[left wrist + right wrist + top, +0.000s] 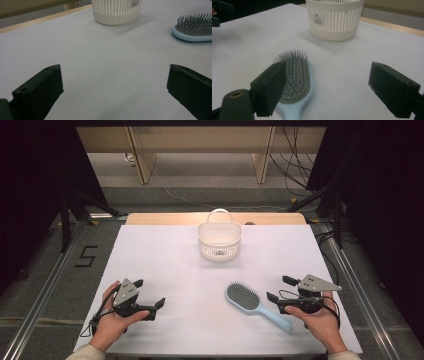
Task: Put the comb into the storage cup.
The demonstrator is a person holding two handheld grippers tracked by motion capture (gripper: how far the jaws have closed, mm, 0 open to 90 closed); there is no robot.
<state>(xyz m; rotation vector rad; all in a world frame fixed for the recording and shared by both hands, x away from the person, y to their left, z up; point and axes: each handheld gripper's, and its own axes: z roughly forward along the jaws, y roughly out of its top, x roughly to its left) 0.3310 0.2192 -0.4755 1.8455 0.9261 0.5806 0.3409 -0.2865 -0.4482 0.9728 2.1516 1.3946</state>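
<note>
High view: hairbrush [252, 304] lies bristles-up on tabletop [170, 270] just beside right gripper [278, 290], fingers released; left gripper view: left gripper [113, 80] fingers released, nothing grasped; right gripper view: handle should be straddled squarely before fingers are clenched, basket [335, 17] beyond.

You get even overhead light on the white table [165, 265], with darkness at both sides. The basket [116, 11] casts a soft shadow. Nearest you, the black tongs blur slightly.

Light-blue hairbrush [248, 300], grey bristles; cream slatted basket [219, 241]
</note>
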